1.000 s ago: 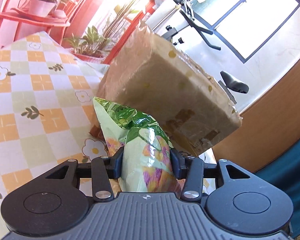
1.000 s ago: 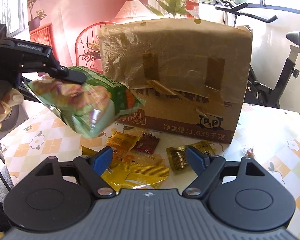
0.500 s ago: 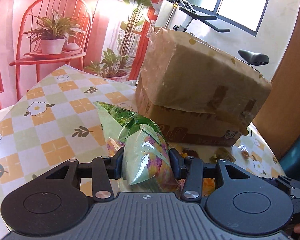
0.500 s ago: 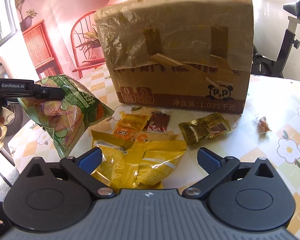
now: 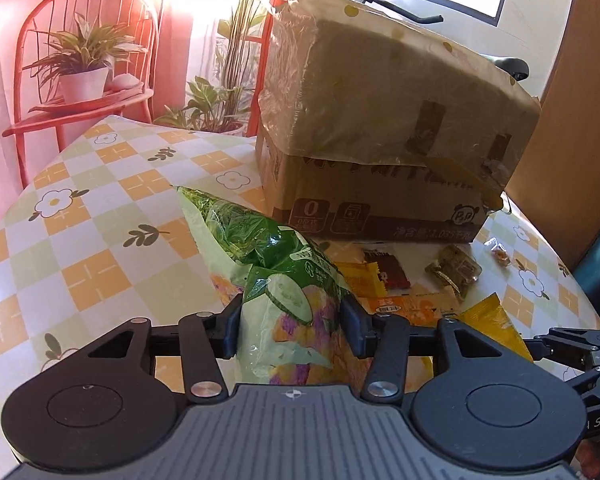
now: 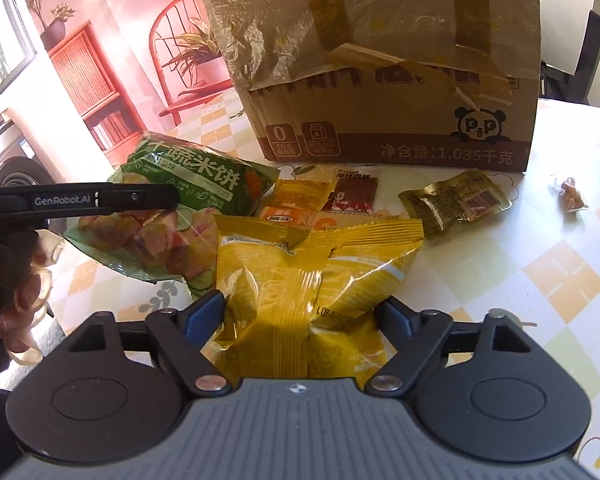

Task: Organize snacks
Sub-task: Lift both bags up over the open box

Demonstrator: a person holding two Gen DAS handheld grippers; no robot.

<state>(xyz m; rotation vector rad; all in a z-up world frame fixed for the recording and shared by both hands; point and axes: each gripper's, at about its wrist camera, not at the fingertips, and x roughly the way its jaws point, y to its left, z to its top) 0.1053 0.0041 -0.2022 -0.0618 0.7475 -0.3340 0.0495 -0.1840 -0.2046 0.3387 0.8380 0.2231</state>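
A green rice-cracker bag point(image 5: 284, 280) sits between the pads of my left gripper point(image 5: 292, 320), low over the checked table point(image 5: 100, 240). The pads press its sides while the jaws are opening. In the right wrist view the same green bag point(image 6: 188, 184) hangs left of a yellow snack bag point(image 6: 312, 256) that lies on the table. My right gripper point(image 6: 300, 308) straddles the yellow bag's near end. Its jaws are closing and both pads touch the crinkled sides.
A taped cardboard box point(image 6: 380, 60) stands behind the snacks. In front of it lie an orange packet point(image 6: 300, 196), a red packet point(image 6: 356, 192), an olive packet point(image 6: 456, 204) and a small wrapped sweet point(image 6: 572, 196). A red plant stand point(image 5: 84, 80) is beyond the table.
The left gripper rolled level and sank toward the table with the green bag. The right gripper dropped over the yellow bag, which now fills the gap between its pads.
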